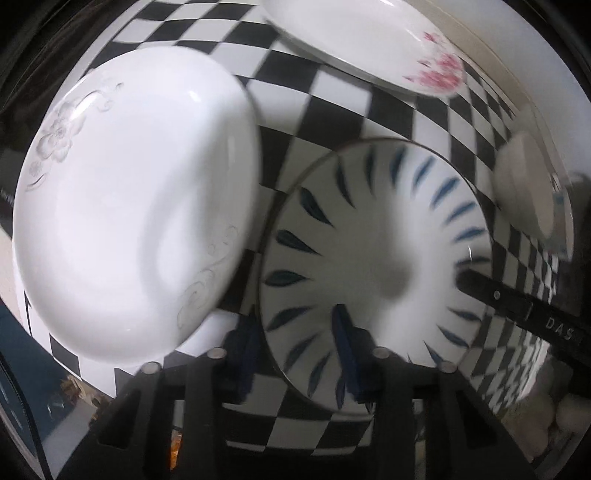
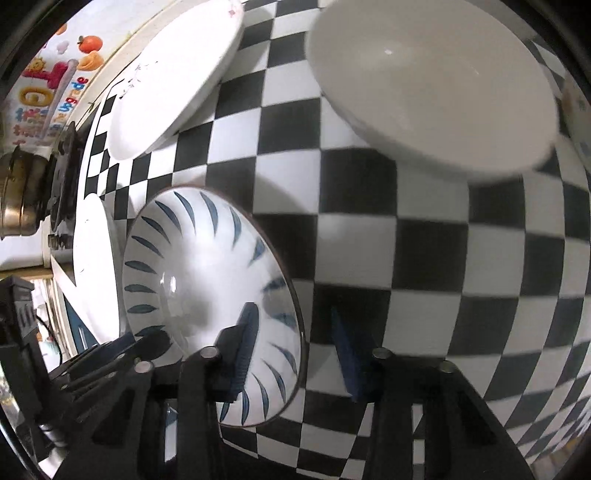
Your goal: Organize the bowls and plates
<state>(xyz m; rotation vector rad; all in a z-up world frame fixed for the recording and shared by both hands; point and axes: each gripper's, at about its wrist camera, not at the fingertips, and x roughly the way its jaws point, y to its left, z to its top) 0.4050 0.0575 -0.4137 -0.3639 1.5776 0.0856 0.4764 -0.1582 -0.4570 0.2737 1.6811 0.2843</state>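
Left wrist view: the left gripper straddles the near rim of the blue-leaf bowl, fingers spread, one inside and one outside, set up for a pinch. Across the bowl, the right gripper brackets the opposite rim, also spread, seemingly steadying it on the checkered tablecloth.

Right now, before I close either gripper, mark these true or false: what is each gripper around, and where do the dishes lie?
1. The cloth is black-and-white checked. True.
2. The left gripper is shut on the grey-flowered plate. False: it is open, straddling the rim of the blue-streaked bowl.
3. The pink-flowered plate sits inside that bowl. False: it lies apart, farther back.
4. The right gripper has one finger inside the bowl, one outside. True.
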